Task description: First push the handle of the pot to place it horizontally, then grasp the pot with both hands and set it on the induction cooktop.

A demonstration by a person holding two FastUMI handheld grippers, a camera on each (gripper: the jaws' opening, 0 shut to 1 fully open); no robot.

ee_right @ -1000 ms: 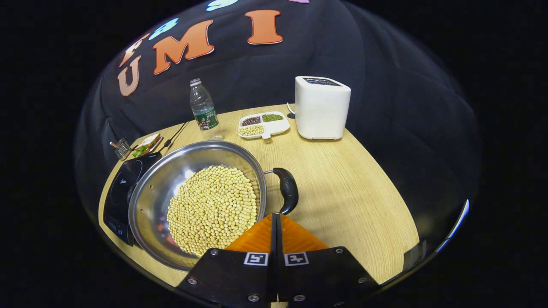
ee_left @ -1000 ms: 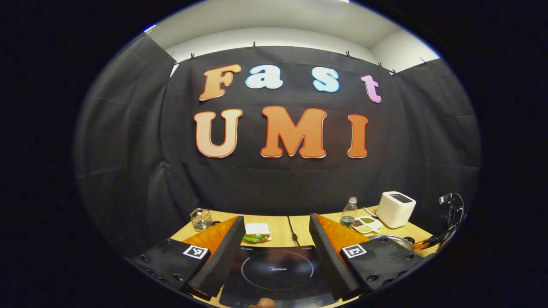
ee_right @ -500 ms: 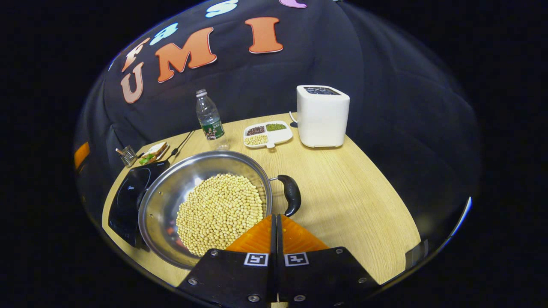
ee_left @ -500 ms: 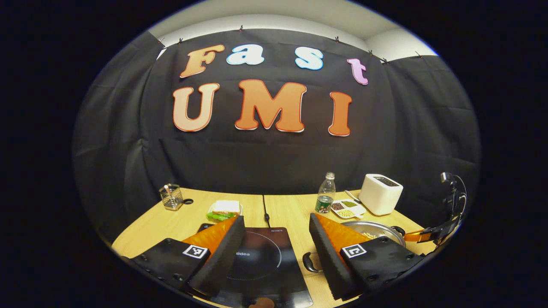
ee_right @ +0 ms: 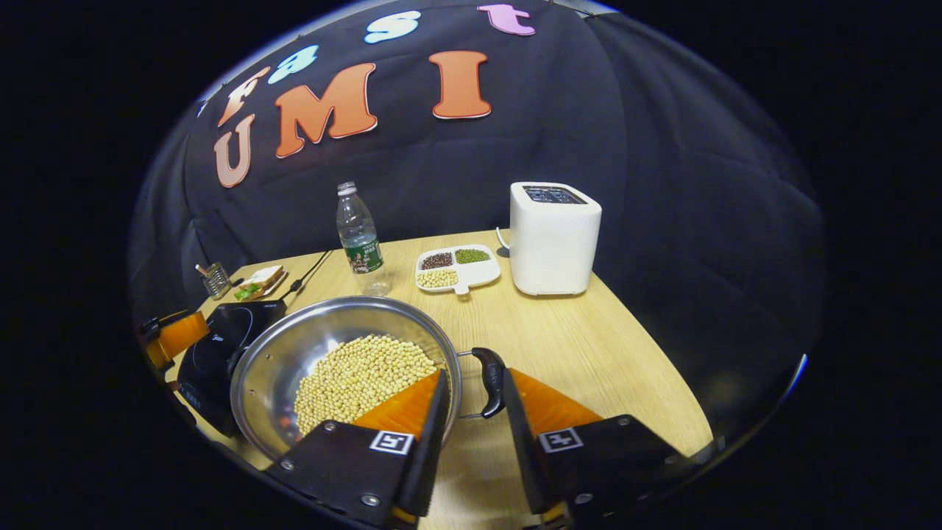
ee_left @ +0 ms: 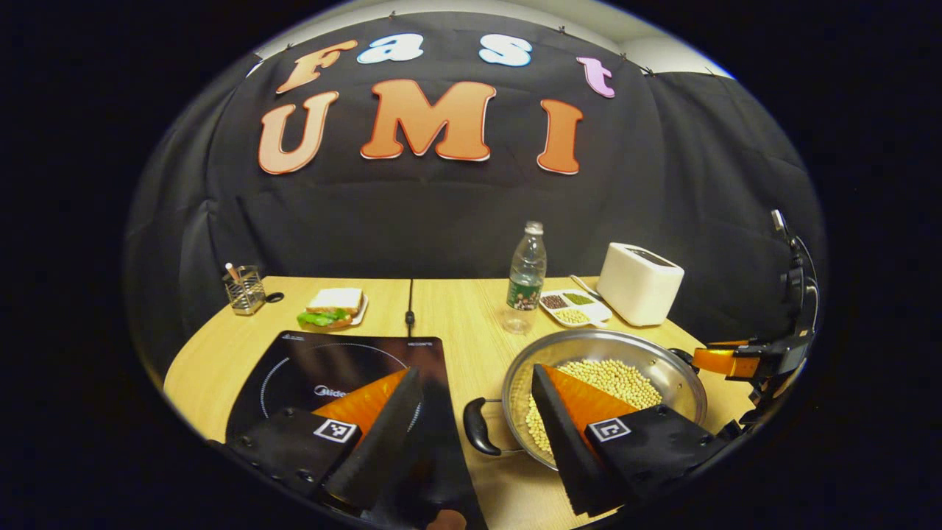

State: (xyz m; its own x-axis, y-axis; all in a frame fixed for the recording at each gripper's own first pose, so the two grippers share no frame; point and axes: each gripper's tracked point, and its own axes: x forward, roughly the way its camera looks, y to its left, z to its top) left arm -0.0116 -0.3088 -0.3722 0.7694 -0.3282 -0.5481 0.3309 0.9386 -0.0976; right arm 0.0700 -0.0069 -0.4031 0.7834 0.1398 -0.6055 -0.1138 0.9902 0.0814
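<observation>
Since the earlier frames both grippers have tipped down toward the counter (ee_right: 589,346), and the right gripper (ee_right: 471,390), then pressed together, now stands spread. Its fingers straddle the near black handle (ee_right: 489,379) of the pot (ee_right: 294,353) without touching it — one finger lies over the pot's rim, the other over bare wood. The pot, a wide steel pan holding a heap of pale beans (ee_right: 360,375), sits on the counter just beside the cooktop (ee_right: 221,346), not on it.

From the left gripper view, the left gripper (ee_left: 478,383) is spread too, holding nothing. One finger hangs over the black cooktop (ee_left: 331,361), the other over the pot (ee_left: 662,375) and its beans (ee_left: 618,375), with the pot's other handle (ee_left: 475,427) between them. Off at the counter's right edge, the right gripper (ee_left: 725,361) shows beyond the pot.

Along the far edge stand a water bottle (ee_left: 526,276), a divided dish of seeds (ee_left: 570,308) and a white toaster (ee_left: 639,283); toward the far left corner — a sandwich on a plate (ee_left: 333,305) and a wire holder (ee_left: 243,289).
</observation>
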